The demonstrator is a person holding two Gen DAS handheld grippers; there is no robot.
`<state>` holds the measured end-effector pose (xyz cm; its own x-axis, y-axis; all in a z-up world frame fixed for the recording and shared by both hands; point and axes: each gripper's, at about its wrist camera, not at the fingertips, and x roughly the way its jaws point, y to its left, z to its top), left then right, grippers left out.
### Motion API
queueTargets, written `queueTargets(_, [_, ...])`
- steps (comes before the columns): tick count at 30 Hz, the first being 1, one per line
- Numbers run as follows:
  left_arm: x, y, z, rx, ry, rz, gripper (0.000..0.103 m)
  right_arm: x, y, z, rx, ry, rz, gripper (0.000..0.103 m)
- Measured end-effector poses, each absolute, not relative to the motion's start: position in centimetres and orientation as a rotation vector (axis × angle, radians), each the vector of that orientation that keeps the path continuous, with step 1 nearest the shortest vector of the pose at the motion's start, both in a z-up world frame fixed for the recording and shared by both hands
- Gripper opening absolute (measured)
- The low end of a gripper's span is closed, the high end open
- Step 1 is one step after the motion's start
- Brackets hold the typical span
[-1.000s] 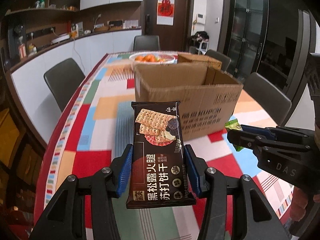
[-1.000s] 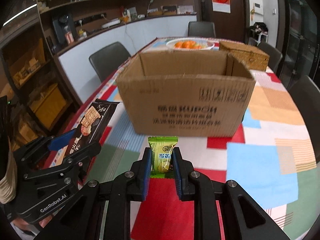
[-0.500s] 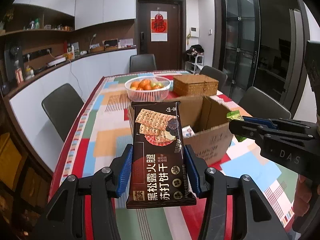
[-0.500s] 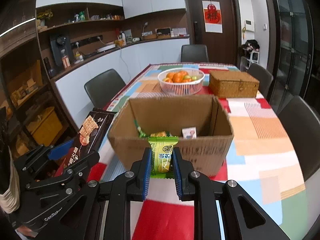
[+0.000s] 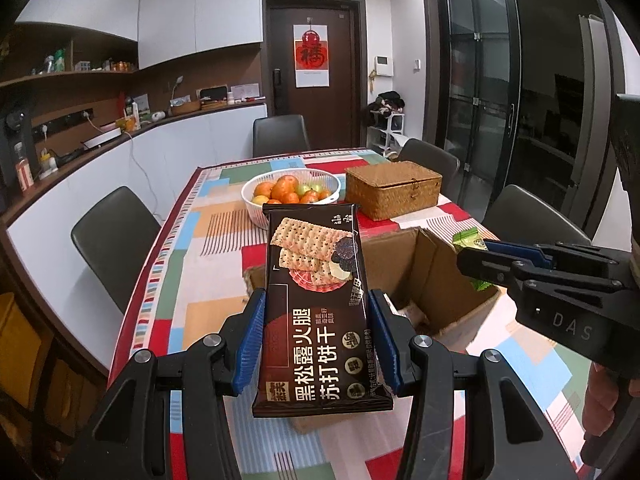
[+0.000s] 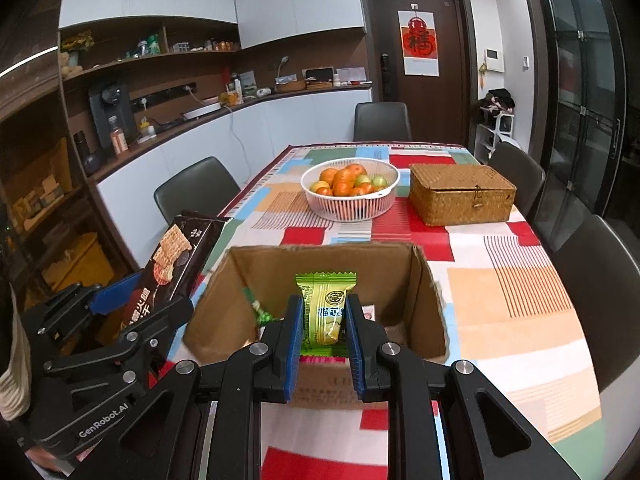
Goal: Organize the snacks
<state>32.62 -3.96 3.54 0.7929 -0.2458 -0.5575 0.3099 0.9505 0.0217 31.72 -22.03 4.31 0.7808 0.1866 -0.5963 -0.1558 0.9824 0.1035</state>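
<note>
My left gripper [image 5: 318,316] is shut on a dark brown cracker pack [image 5: 316,312] and holds it upright above the near left edge of an open cardboard box [image 5: 432,268]. My right gripper [image 6: 322,322] is shut on a small green snack packet [image 6: 325,308] and holds it over the box [image 6: 424,280]. The box holds a green wrapped candy [image 6: 256,308] and other small items. The cracker pack shows in the right wrist view [image 6: 176,256] with the left gripper [image 6: 136,300]. The right gripper [image 5: 480,256] and its packet [image 5: 470,240] show in the left wrist view.
A white basket of oranges [image 6: 350,190] and a closed wicker box [image 6: 460,192] stand behind the cardboard box on the patchwork tablecloth [image 6: 520,280]. Dark chairs [image 5: 112,236] line both long sides and the far end. A counter runs along the left wall.
Both grippers have risen and moved forward with their snacks, from in front of the box at table level to above its open top. The box's inside has come into view.
</note>
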Motion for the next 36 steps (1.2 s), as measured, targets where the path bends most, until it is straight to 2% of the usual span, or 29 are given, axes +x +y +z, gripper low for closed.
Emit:
queueTargets(12, [38.0, -5.8, 1.1, 0.115, 0.675, -0.282, 0.050, 36.5, -23.4, 3.1, 0.049, 0.699, 0.138, 0.022])
queueTargets(13, [38.2, -5.9, 1.0, 0.120, 0.671, -0.274, 0.052, 36.9, -23.5, 2.9, 0.049, 0.704, 0.134, 0.022])
queueTargets(15, [37.9, -6.2, 0.9, 0.148, 0.657, -0.247, 0.063, 37.5, -23.8, 2.5, 0.054, 0.717, 0.126, 0.022])
queueTargets(16, [37.8, -6.2, 1.0, 0.154, 0.650, -0.240, 0.065, 37.7, -23.9, 2.3, 0.058, 0.722, 0.124, 0.025])
queueTargets(17, [37.6, -6.1, 1.0, 0.156, 0.647, -0.235, 0.066, 37.8, -24.0, 2.1, 0.058, 0.730, 0.121, 0.035])
queueTargets(18, [37.2, -5.9, 1.1, 0.153, 0.644, -0.232, 0.066, 37.7, -24.1, 2.0, 0.059, 0.737, 0.115, 0.040])
queueTargets(23, [34.7, -5.3, 1.9, 0.153, 0.617, -0.212, 0.073, 36.1, -24.2, 1.9, 0.049, 0.721, 0.084, 0.047])
queueTargets(25, [33.6, -5.1, 2.3, 0.152, 0.597, -0.216, 0.077, 35.2, -24.1, 2.1, 0.048, 0.707, 0.085, 0.055])
queueTargets(33, [27.3, -4.4, 4.8, 0.157, 0.490, -0.215, 0.088, 29.4, -23.8, 3.8, 0.037, 0.622, 0.076, 0.057])
queueTargets(36, [25.1, -4.1, 5.6, 0.154, 0.455, -0.214, 0.091, 27.1, -24.0, 4.5, 0.041, 0.596, 0.067, 0.063])
